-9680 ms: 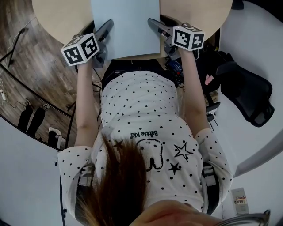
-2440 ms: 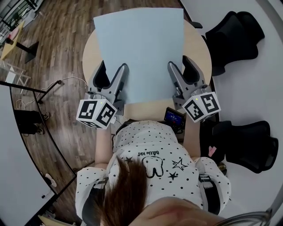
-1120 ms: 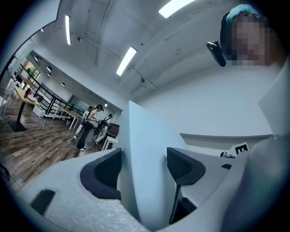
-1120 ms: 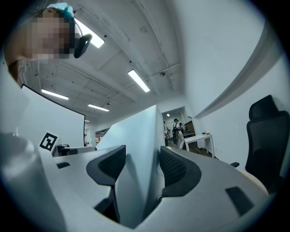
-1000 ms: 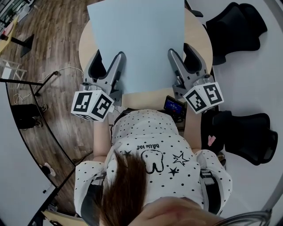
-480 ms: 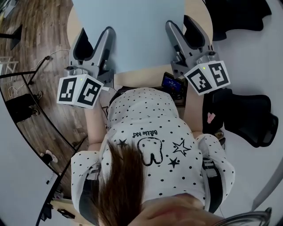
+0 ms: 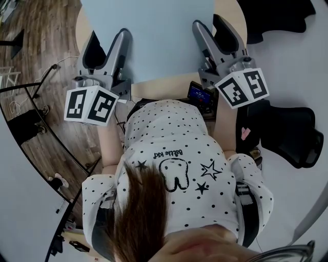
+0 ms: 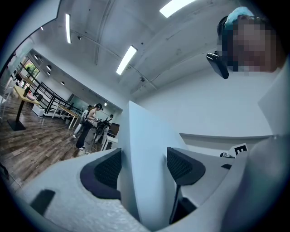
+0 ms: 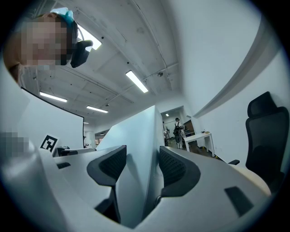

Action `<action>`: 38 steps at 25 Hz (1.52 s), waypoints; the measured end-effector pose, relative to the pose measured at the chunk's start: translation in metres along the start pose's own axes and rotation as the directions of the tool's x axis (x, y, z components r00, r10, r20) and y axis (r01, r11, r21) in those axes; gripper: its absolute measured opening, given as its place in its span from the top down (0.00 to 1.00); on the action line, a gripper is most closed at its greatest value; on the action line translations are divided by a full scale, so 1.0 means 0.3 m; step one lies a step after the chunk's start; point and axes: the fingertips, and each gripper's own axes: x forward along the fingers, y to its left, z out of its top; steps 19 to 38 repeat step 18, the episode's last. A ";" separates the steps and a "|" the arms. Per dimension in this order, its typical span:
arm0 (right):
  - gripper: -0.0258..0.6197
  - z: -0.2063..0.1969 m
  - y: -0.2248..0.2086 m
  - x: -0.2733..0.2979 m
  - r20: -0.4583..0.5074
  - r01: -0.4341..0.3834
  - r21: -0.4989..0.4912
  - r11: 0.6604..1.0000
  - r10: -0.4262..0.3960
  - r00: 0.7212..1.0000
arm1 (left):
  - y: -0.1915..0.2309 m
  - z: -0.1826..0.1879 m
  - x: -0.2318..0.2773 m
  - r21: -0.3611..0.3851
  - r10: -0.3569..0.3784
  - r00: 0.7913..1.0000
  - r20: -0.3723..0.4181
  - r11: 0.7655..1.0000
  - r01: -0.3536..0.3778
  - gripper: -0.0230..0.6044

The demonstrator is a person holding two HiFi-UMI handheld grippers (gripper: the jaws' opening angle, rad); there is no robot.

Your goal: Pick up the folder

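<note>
The folder [image 7: 154,36] is a large pale blue sheet held over the round wooden table [image 7: 159,87], its far part cut off by the top of the head view. My left gripper [image 7: 105,48] clamps its left edge and my right gripper [image 7: 215,36] clamps its right edge. In the left gripper view the folder [image 8: 145,154] stands on edge between the two dark pads of the left gripper [image 8: 144,165]. The right gripper view shows the same: the folder [image 9: 136,149] sits between the pads of the right gripper [image 9: 142,165]. Both gripper views look up at the ceiling.
Black office chairs stand to the right [image 7: 287,133] and at the back right [image 7: 277,13]. A small device with a lit screen [image 7: 199,94] sits below the table's near edge. Wooden floor with cables [image 7: 36,51] lies to the left. People stand far off [image 8: 88,124].
Both grippers and the folder have shifted up the head view together since a second ago. The folder's far edge has gone out of the picture. The grip looks unchanged.
</note>
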 end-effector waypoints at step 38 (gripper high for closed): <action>0.61 -0.013 -0.010 0.006 -0.007 0.006 0.014 1.000 -0.006 1.000 | 0.008 -0.006 0.007 -0.006 0.002 1.000 -0.005 1.000 -0.002 0.47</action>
